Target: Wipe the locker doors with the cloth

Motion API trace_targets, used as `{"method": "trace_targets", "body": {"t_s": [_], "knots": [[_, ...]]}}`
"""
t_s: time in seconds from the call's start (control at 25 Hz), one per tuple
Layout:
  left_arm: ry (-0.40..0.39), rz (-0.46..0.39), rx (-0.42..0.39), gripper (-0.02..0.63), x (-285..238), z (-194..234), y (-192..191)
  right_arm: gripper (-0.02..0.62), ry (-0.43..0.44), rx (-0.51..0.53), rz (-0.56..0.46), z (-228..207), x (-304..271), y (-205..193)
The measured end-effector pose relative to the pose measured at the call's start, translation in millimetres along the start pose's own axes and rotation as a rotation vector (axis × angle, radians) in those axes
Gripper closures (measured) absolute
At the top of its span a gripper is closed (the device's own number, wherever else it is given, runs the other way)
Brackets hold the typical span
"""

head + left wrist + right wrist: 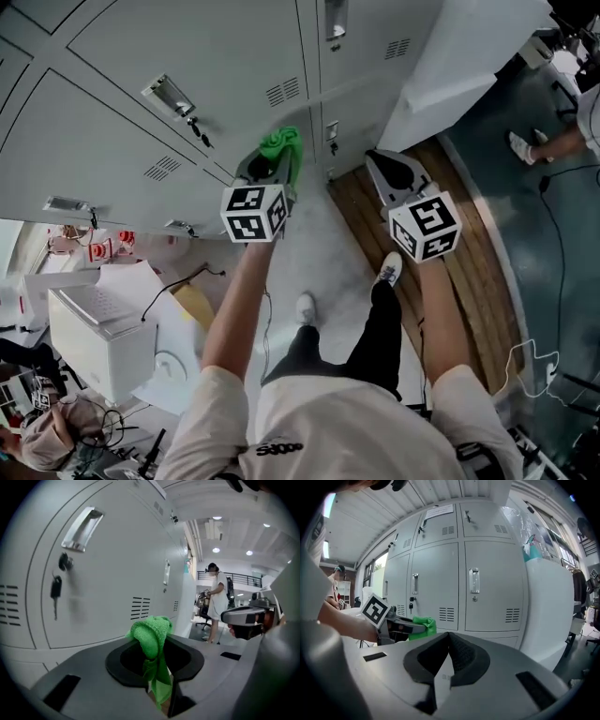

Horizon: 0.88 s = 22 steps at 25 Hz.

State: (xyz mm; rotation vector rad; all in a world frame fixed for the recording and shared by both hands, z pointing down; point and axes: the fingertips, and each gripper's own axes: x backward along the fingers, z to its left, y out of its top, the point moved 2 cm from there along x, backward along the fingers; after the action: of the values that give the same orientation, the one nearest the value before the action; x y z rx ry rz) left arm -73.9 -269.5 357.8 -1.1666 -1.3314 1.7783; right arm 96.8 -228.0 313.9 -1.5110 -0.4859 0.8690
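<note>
My left gripper [158, 674] is pinching the green cloth [151, 637] firmly, and a bunch of it stands up above the jaws. It is just in front of a lower locker door [117, 573] with a key [56, 588] hanging on it. Whether the cloth touches the metal, I cannot tell. My right gripper [449, 656] has its jaws pressed together on nothing and hangs beside. I see no wet trace on any door, so I judge the wiping is at most beginning, and nearly all doors are left.
</note>
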Motion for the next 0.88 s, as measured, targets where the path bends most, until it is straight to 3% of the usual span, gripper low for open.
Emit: {"method": "trace_targets", "body": {"t_s": [0.28,0.52,0.68,0.88], "knots": [[0.016,0.046,0.060,0.512,-86.6,4.4,-42.5,0.586,0.028,-0.046,0.024,-38.9,-51.0,-46.1],[0.073,0.032,0.120,0.513,-136.2,12.2,-55.5,0.586,0.054,-0.050,0.071,-53.5,-57.7,-74.9],[0.112,-0.010,0.167,0.514,-143.2,11.3,-57.4,0.586,0.056,-0.040,0.091,-56.1,-52.5,-82.2],[0.148,-0.014,0.164,0.515,-119.6,32.3,-63.7,0.587,0.044,-0.043,0.088,-47.8,-50.1,-81.6]]}}
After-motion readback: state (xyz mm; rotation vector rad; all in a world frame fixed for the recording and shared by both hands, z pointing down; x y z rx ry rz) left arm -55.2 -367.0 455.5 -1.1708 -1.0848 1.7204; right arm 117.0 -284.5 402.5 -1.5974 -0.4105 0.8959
